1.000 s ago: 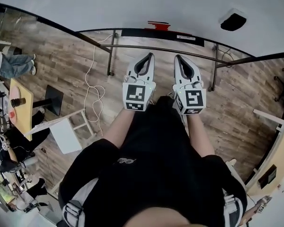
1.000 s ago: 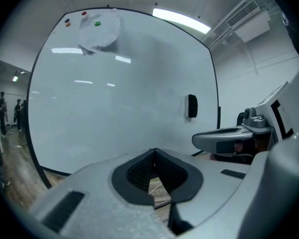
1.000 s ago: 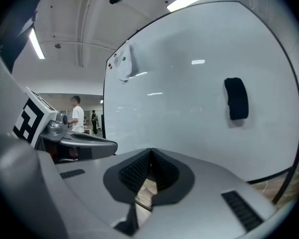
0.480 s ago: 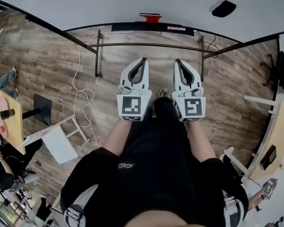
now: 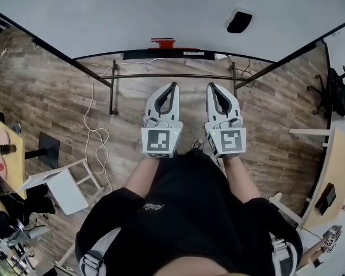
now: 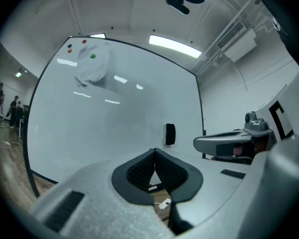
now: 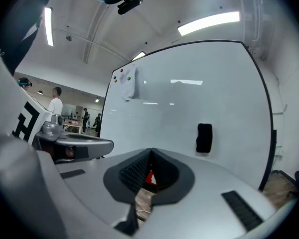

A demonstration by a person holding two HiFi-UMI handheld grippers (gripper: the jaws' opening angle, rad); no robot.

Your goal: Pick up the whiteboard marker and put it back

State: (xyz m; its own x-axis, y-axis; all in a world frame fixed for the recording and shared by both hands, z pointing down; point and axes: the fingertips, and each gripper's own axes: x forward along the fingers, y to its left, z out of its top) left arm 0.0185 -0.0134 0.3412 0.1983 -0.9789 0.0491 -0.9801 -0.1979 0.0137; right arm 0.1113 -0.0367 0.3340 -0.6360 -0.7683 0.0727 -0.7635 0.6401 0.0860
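Jaws of the left gripper (image 5: pixel 173 87) are pressed together, empty; the right gripper (image 5: pixel 210 87) likewise. A red item (image 5: pixel 163 41) upper centre, by the whiteboard's ledge (image 5: pixel 138 54), may be the marker; arriving closed could knock it off.

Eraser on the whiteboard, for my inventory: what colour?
Black eraser; shows best in the right gripper view.

Head view steeply downward; both gripper views toward shared whiteboard (image 6: pixel 114 108)

- Probable marker (image 5: pixel 163 42): small red item, too small to confirm.
- Lies flat along the ledge (image 5: pixel 184 54) at the whiteboard's (image 5: pixel 161 10) bottom edge.
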